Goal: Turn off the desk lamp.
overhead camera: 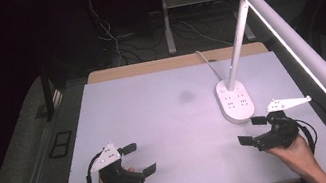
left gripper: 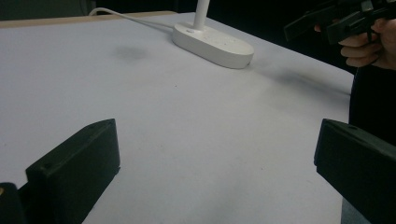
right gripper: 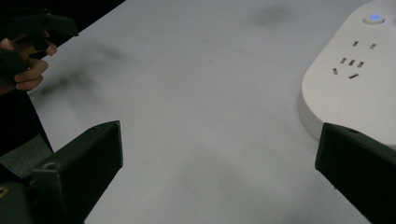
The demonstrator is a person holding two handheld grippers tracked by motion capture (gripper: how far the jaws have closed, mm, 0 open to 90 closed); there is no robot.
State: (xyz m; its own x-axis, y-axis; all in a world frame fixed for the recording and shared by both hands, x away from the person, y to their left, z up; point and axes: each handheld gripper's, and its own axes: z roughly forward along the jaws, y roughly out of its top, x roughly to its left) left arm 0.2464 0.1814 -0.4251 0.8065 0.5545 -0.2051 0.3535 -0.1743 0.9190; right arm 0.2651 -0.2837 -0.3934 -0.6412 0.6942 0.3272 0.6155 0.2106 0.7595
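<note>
Evidently an approach stage: nearest the person, the left gripper [overhead camera: 139,159] hovered well left of the lamp base [overhead camera: 234,100], jaws spread wide and holding nothing, over the bare table [overhead camera: 166,121]. Closer in, the right gripper [overhead camera: 252,130] sat just before the base's near end, jaws likewise wide and empty, touching nothing. Beyond, the base stood right of table centre, its lit lamp head [overhead camera: 293,38] slanting overhead; next move, judged, calls for easing the right gripper forward onto it.
</note>
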